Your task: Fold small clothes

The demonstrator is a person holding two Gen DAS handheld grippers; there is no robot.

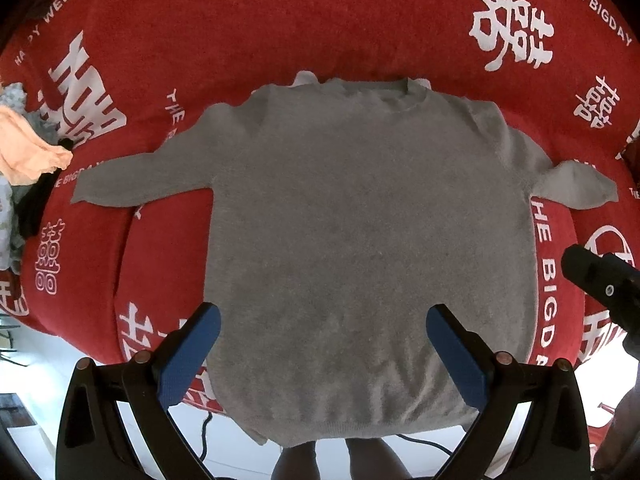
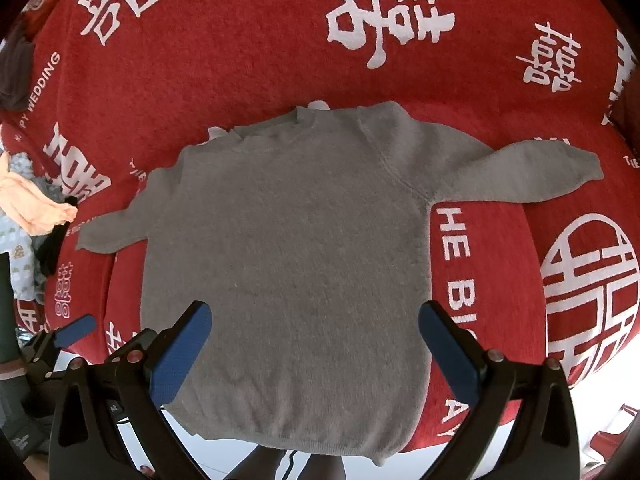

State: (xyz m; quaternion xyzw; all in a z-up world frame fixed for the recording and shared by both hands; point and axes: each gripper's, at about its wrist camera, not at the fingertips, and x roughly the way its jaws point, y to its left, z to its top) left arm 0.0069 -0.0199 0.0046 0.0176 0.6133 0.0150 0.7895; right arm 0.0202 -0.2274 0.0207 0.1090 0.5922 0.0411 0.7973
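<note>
A small grey knit sweater (image 1: 360, 220) lies flat on a red sofa cover, neck away from me, both sleeves spread sideways, hem hanging over the front edge. It also shows in the right wrist view (image 2: 288, 248). My left gripper (image 1: 323, 324) is open and empty, above the sweater's lower body. My right gripper (image 2: 315, 322) is open and empty, also above the lower body. The left gripper's blue finger (image 2: 76, 330) shows at the right view's left edge. The right gripper's black body (image 1: 600, 284) shows at the left view's right edge.
The red cover (image 1: 280, 32) with white characters spans the sofa seat and back. A pile of other clothes, peach (image 1: 28, 148), black and patterned, lies at the left (image 2: 28, 204). White floor and a black cable (image 1: 204, 432) lie below the sofa's front edge.
</note>
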